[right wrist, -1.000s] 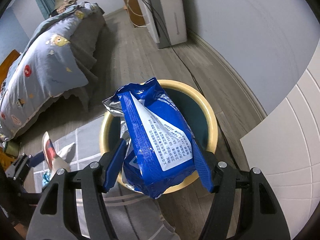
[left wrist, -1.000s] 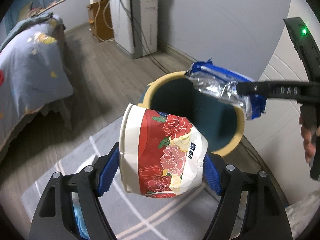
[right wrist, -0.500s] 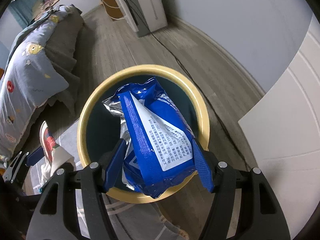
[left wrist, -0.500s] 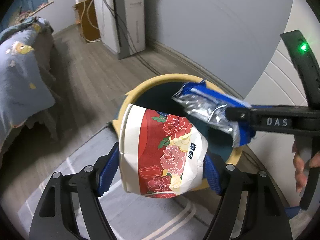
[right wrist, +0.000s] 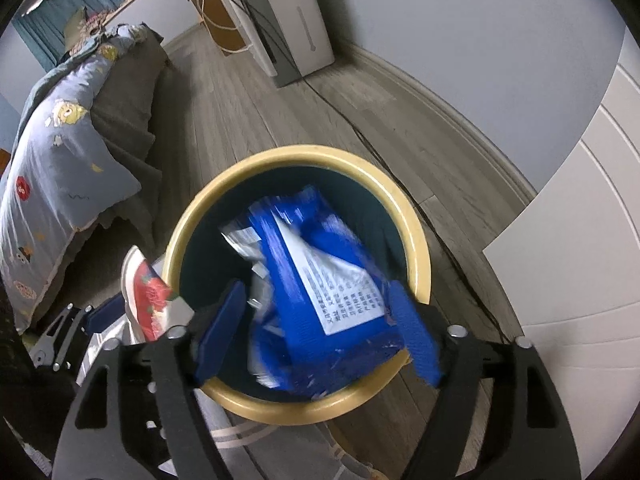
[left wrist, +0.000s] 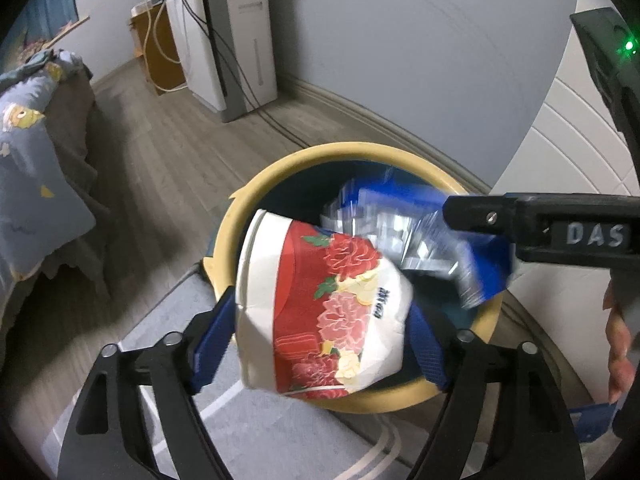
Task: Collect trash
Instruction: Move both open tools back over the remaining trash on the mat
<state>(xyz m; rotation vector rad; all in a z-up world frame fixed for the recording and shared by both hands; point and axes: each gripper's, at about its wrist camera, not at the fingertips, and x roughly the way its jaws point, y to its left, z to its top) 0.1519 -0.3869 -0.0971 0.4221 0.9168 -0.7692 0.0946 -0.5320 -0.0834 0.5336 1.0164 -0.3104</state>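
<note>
A round bin [left wrist: 280, 184] with a yellow rim [right wrist: 296, 152] and a dark inside stands on the floor below both grippers. My left gripper [left wrist: 322, 306] hangs over its near edge with a crushed red-flowered paper cup [left wrist: 320, 308] between the blue pads. Its jaws are opening, and the pads still touch the cup. My right gripper [right wrist: 316, 286] is over the bin's mouth, its jaws opening. The blue packet [right wrist: 320, 272] is blurred and slipping down between them into the bin. The packet [left wrist: 400, 216] also shows in the left wrist view, and the cup [right wrist: 144, 292] in the right wrist view.
A bed with a blue quilt [right wrist: 60, 160] fills the left side. A white appliance [left wrist: 228, 40] with cables stands against the far wall. A white panelled door [right wrist: 580, 240] is on the right. A grey rug [left wrist: 280, 440] lies under the bin's near side. A person's hand [left wrist: 618, 344] holds the right gripper.
Both grippers have come closer over the bin. The right jaws have spread and the blue packet has started to drop. The left jaws have widened a little around the cup.
</note>
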